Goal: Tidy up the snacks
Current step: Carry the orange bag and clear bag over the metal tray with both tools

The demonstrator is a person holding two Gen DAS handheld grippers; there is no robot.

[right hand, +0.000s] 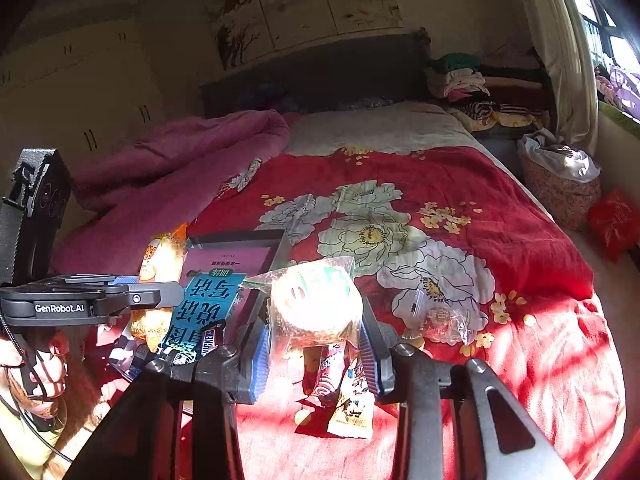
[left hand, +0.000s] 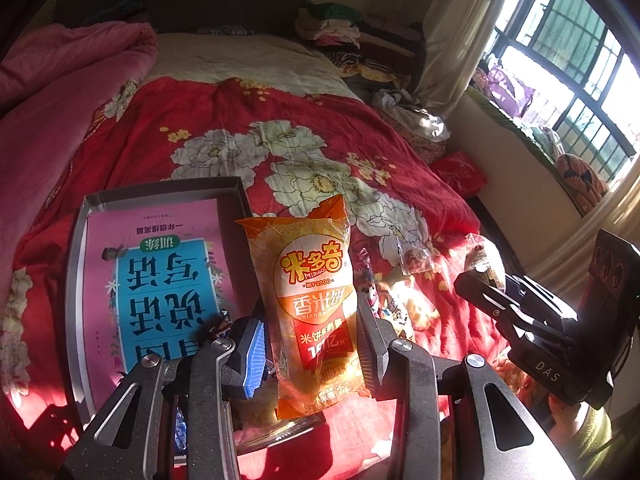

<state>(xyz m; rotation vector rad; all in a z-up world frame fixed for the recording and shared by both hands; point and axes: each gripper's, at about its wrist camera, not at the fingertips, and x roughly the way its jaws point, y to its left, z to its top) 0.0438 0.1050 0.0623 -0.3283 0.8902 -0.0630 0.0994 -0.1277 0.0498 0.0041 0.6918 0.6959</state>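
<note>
My left gripper [left hand: 312, 350] is shut on an orange rice-cracker packet [left hand: 312, 300], held upright above the red flowered bedspread [left hand: 248, 120]. My right gripper [right hand: 316, 354] is shut on a round cake in a clear wrapper [right hand: 316, 304], lifted off the bed. Left of the packet lies a shallow grey box [left hand: 80, 264] with a pink and blue book [left hand: 160, 280] inside it and a Snickers bar [right hand: 210, 340] at its near end. Loose snacks lie on the spread: a clear-wrapped sweet [right hand: 440, 318] and small sachets [right hand: 352, 404] below the cake.
A pink quilt [left hand: 68, 80] is bunched on the bed's left side. Folded clothes [left hand: 340, 32] are piled at the headboard's right. A basket [right hand: 560, 188] and a red bag [right hand: 612, 220] sit on the floor by the window side. A person's hand [right hand: 48, 364] holds the left gripper.
</note>
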